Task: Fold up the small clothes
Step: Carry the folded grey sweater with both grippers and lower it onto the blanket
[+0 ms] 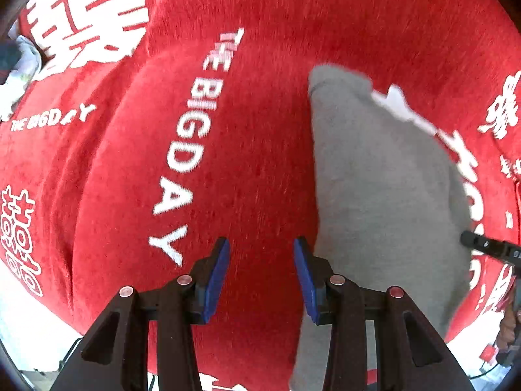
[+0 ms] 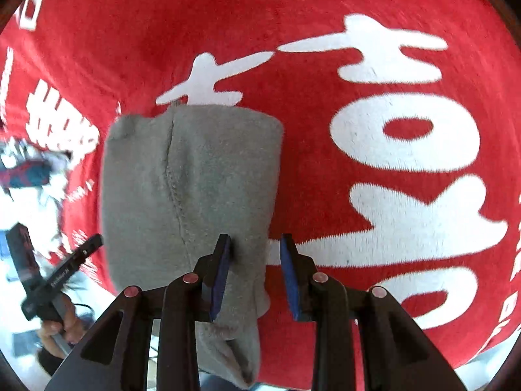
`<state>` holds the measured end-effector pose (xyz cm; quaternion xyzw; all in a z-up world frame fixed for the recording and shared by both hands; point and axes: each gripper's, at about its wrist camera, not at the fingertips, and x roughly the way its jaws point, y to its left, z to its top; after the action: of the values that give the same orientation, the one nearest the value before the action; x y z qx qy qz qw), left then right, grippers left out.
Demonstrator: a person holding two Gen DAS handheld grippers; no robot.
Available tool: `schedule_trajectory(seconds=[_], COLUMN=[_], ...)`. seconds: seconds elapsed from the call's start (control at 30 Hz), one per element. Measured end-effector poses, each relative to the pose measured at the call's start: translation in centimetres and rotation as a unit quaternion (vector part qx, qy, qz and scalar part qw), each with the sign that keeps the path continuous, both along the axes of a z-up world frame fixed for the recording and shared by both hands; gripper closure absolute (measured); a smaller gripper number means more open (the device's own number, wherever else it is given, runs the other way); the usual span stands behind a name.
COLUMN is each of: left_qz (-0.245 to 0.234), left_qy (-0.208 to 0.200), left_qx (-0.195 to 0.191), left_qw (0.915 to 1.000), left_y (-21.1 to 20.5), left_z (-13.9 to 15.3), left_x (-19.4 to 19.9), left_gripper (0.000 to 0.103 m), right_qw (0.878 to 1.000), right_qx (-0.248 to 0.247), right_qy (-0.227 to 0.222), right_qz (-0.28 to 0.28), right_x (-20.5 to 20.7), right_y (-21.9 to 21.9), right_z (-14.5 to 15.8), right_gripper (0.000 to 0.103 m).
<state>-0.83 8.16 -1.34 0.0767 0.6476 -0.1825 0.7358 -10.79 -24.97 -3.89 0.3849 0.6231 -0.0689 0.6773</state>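
Grey garment (image 2: 192, 179): soft matt knit, fleecy, stitched seam. Red cloth (image 1: 260, 163) beneath: plush, short napped pile with matt white lettering. Left gripper (image 1: 262, 273) and right gripper (image 2: 255, 270): matt black plastic, blue rubbery pads, shiny metal rivets.

The small grey folded cloth (image 2: 189, 189) lies on the big red fuzzy blanket with white letters (image 2: 293, 16).

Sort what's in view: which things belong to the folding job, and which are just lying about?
Job:
- grey garment, folded on the red blanket
- left gripper, jaws open, nothing between them
- right gripper, jaws open at the garment's edge

Lying about:
- crumpled white cloth at the blanket's far edge
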Motion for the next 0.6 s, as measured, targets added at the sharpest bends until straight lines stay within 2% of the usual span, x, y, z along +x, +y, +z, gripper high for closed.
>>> schedule_trajectory(seconds=[0.03, 0.07, 0.1, 0.13, 0.23, 0.33, 0.43, 0.6], left_qz=[-0.001, -0.003, -0.007, -0.014, -0.044, -0.077, -0.08, -0.064], left_qy=[-0.011, -0.018, -0.026, -0.032, -0.043, -0.032, -0.033, -0.023], left_qx=[-0.008, -0.016, -0.026, -0.036, -0.04, 0.009, 0.026, 0.019], left_qw=[0.9999, 0.9997, 0.9993, 0.9987, 0.9973, 0.9965, 0.9959, 0.9975], left_y=[0.0, -0.5, -0.9, -1.4, -3.5, -6.1, -6.3, -5.8], left_z=[0.9, 1.5, 2.2, 2.8, 3.1, 0.8, -0.6, -0.3], left_x=[0.0, 0.2, 0.4, 0.5, 0.7, 0.1, -0.7, -0.7], left_gripper=[0.061, 0.061, 0.061, 0.061, 0.061, 0.061, 0.059, 0.059], right_qw=[1.0, 0.999, 0.999, 0.998, 1.0, 0.995, 0.997, 0.997], right_qx=[0.011, 0.026, 0.037, 0.047, 0.005, -0.067, -0.054, -0.057], right_qy=[0.0, -0.001, -0.005, -0.011, -0.021, 0.015, 0.017, 0.027], right_qz=[-0.014, -0.029, -0.037, -0.04, 0.011, 0.07, 0.055, 0.044], right_x=[-0.3, -0.4, -0.2, -0.2, 1.7, 2.6, 2.0, 1.2], right_y=[-0.6, -1.1, -1.2, -1.6, 0.2, 1.9, 1.6, 1.2], right_z=[-0.3, -0.6, -0.7, -0.8, 0.6, -0.4, -1.6, -0.4], right_gripper=[0.072, 0.089, 0.095, 0.095, 0.095, 0.095, 0.095, 0.095])
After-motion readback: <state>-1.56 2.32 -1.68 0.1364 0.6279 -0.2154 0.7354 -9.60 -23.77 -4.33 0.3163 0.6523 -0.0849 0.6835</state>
